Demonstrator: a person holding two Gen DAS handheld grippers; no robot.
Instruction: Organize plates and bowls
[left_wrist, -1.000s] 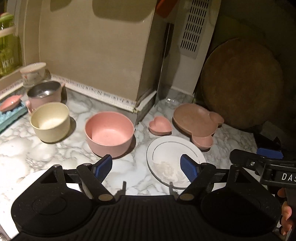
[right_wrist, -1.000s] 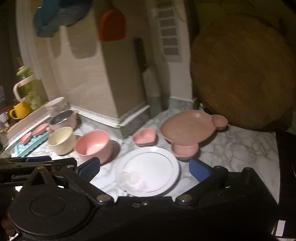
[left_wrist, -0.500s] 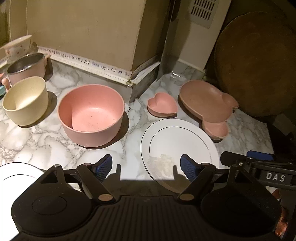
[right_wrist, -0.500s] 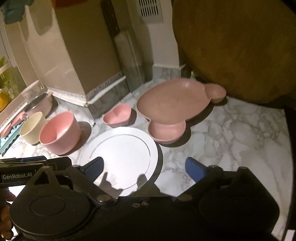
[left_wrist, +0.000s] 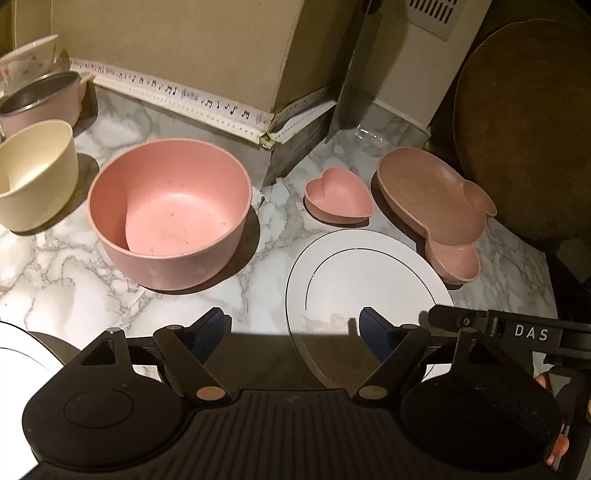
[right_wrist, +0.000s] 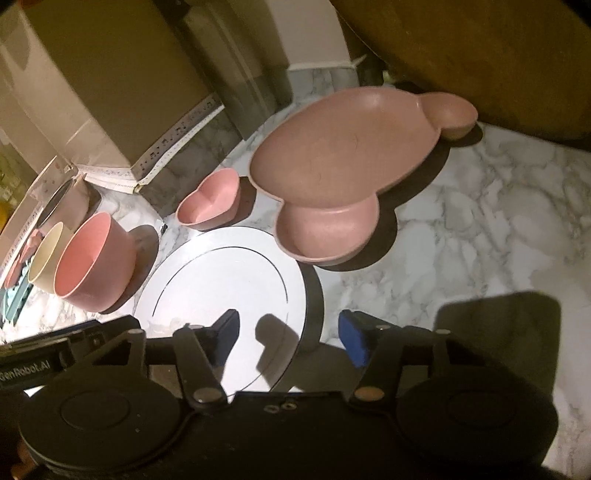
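In front of me is a white marble countertop (left_wrist: 66, 295) with grey veins, lit by warm light, with hard shadows. At the far side a beige wall corner (left_wrist: 207, 48) stands out, with a white strip of music notes (left_wrist: 192, 101) along its foot. Far right, a white vent grille (left_wrist: 437, 14) and a round wooden board (left_wrist: 524, 122) leaning upright.

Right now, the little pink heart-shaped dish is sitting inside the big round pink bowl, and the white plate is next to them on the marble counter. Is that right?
Not quite. The little pink heart-shaped dish sits on the marble counter by itself, apart from the big round pink bowl, which is empty. The left wrist view shows it. The white plate is next to them.
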